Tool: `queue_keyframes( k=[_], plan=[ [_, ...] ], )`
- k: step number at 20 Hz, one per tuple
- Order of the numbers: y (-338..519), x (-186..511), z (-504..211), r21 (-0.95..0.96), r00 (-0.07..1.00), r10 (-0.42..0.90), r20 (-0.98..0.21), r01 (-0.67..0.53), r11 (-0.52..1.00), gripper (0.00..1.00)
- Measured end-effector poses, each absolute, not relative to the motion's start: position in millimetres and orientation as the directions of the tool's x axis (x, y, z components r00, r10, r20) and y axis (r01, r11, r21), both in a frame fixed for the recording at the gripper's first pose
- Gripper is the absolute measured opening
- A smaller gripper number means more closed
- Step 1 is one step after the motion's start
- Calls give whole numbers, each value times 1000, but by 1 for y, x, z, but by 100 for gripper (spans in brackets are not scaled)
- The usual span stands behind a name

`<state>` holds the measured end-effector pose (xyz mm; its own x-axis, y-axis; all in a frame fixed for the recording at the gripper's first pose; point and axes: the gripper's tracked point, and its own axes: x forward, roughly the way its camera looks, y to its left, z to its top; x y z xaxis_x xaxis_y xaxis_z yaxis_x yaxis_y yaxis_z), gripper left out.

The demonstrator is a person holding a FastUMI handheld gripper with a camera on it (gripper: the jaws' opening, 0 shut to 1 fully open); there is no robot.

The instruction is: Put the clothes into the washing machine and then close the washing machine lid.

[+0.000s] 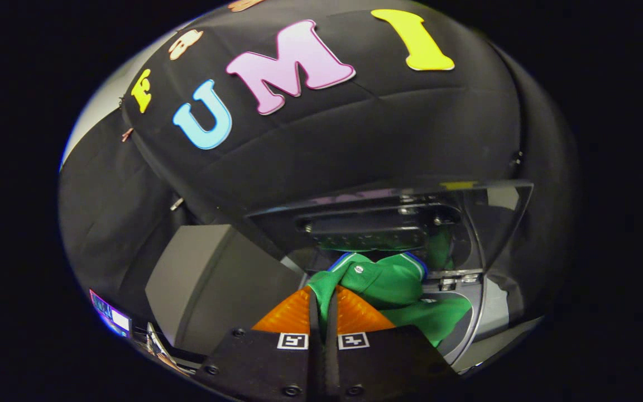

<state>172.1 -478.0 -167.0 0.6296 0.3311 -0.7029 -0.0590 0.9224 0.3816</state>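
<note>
Black cloth booth wall (355, 139) behind everything, draped from 9 through 12 to 3 o'clock. Below it, washing machine (215, 290) with grey top panel at 8 o'clock of the fingers. Lid (483, 218) raised, clear and glossy, standing at 1 o'clock beyond the fingers. Green garment (388, 285) with a white-and-blue trimmed collar bunched at the drum opening, just ahead of the fingers at 1 o'clock, spilling over the rim toward 3 o'clock. Gripper (324, 304) nearly closed, fingers close together with a fold of the green garment pinched in the narrow gap. Small lit screen (110, 319) low at 8 o'clock, well apart from the garment.
</note>
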Motion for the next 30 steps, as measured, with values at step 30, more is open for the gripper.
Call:
queue_keyframes(
  k=[30],
  plan=[
    [-491,108,-360,18,431,-21,-902,86,996,5]
  ],
)
